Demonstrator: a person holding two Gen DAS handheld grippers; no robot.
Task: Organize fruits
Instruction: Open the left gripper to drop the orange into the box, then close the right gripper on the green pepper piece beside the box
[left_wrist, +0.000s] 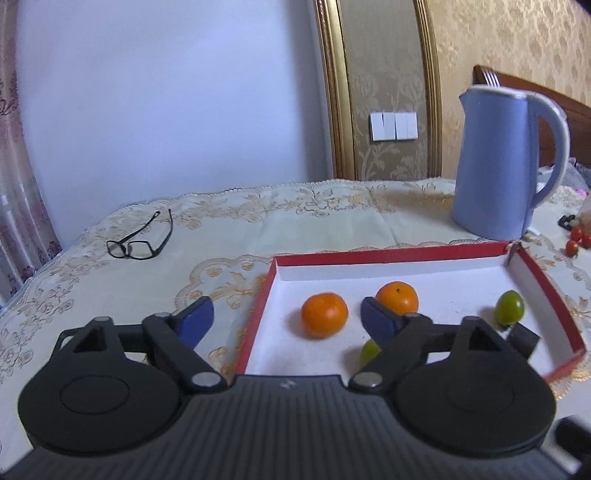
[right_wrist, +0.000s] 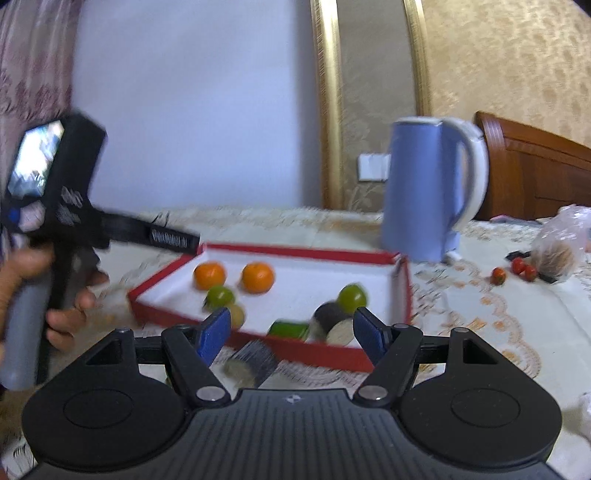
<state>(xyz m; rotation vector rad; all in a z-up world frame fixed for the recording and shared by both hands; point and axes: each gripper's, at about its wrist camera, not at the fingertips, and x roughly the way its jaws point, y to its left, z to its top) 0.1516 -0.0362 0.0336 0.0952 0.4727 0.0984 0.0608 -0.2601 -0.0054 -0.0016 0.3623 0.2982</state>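
Fruits sit in the red tray (left_wrist: 546, 284) on the bench: two oranges (left_wrist: 324, 314), green ones. The left hand-held gripper (left_wrist: 288, 317) hangs spread and empty. The right hand-held gripper (right_wrist: 291, 332), also spread, seems next to collect the cherry tomatoes (right_wrist: 519, 267) outside.

Plain pale wall (left_wrist: 166, 92) at left; gold-framed panel (left_wrist: 384, 92) of damask wallpaper bearing white light switches (left_wrist: 393, 126); floral curtain (left_wrist: 14, 184); wooden headboard (right_wrist: 535, 166); lace-edged embroidered cloth covering the tabletop (left_wrist: 258, 221).
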